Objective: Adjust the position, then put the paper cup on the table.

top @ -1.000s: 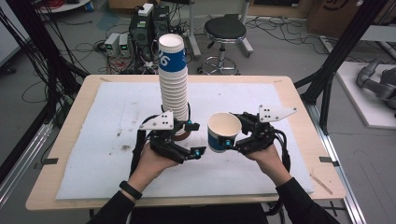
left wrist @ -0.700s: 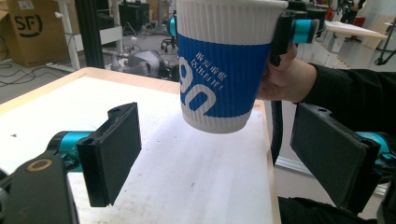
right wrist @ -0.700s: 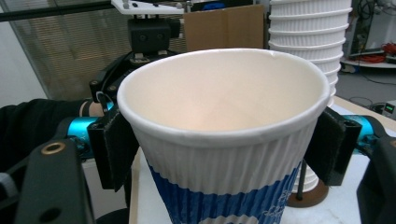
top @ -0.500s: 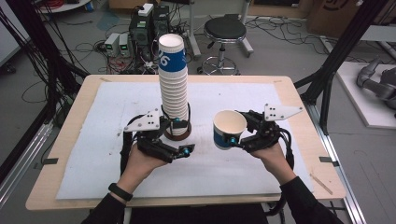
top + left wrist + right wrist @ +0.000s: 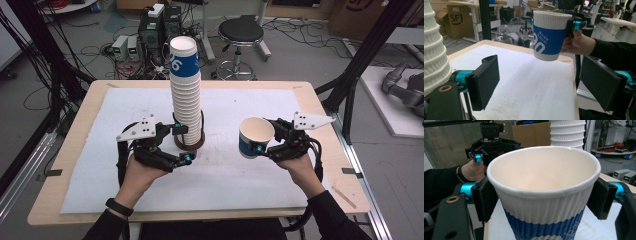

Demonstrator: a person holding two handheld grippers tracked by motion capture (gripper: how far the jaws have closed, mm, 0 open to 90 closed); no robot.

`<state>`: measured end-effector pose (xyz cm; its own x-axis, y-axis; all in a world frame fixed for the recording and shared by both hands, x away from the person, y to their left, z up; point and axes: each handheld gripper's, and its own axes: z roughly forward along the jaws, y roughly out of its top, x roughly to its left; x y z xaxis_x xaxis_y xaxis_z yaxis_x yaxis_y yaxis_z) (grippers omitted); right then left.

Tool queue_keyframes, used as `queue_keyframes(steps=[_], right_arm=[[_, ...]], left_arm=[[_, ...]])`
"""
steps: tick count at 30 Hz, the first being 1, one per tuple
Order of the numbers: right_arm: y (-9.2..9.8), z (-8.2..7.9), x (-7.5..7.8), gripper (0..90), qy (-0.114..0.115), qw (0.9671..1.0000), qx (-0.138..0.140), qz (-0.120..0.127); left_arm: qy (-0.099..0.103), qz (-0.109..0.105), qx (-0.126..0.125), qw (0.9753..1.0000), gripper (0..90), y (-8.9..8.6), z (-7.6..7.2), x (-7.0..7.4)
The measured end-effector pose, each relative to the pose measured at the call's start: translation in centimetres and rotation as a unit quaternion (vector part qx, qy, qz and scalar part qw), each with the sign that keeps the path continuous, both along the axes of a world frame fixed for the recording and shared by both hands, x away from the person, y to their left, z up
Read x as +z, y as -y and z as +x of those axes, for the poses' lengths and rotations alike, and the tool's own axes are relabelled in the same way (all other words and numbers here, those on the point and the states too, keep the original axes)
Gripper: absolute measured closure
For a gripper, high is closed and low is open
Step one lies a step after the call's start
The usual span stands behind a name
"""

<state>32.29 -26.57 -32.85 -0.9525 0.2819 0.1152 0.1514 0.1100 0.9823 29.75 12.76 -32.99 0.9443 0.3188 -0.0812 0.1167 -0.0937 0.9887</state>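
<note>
The right gripper (image 5: 263, 145), clamped on an upright single cup (image 5: 255, 137), held it above the table (image 5: 320, 195), well right of the stack (image 5: 186, 95) beside the spread-jawed left gripper (image 5: 182, 142).

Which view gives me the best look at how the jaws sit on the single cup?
The right gripper view: the cup sits upright between the right gripper, a jaw pressed on each side below the rim. The high view shows the cup held off the table beside the stack of cups. The left gripper view shows its blue band.
</note>
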Motion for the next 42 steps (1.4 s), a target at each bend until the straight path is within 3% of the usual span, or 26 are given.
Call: queue_keyframes(steps=[13, 22, 29, 31, 42], right_arm=[[0.3, -0.1, 0.1, 21.9, 0.004, 1.0000, -0.004, 0.002], [0.9, 0.7, 0.1, 21.9, 0.007, 0.9998, -0.021, -0.003], [1.8, 1.4, 0.2, 22.3, 0.013, 0.9990, -0.043, -0.009], [2.1, 1.6, 0.2, 22.3, 0.015, 0.9986, -0.050, -0.010], [3.2, 3.2, -0.1, 22.3, 0.016, 0.9957, -0.090, -0.014]], left_arm=[[-0.003, -0.005, 0.002, 1.0000, 16.4, -0.5, -0.1, 0.0], [-0.003, -0.004, 0.013, 0.9999, 16.4, -1.5, -0.2, -0.2], [-0.006, -0.001, 0.027, 0.9996, 16.4, -2.6, -0.6, -0.7], [-0.014, -0.013, 0.019, 0.9996, 16.4, -2.9, -0.7, -0.8], [-0.011, -0.019, 0.030, 0.9993, 16.4, -4.1, -1.3, -1.4]])
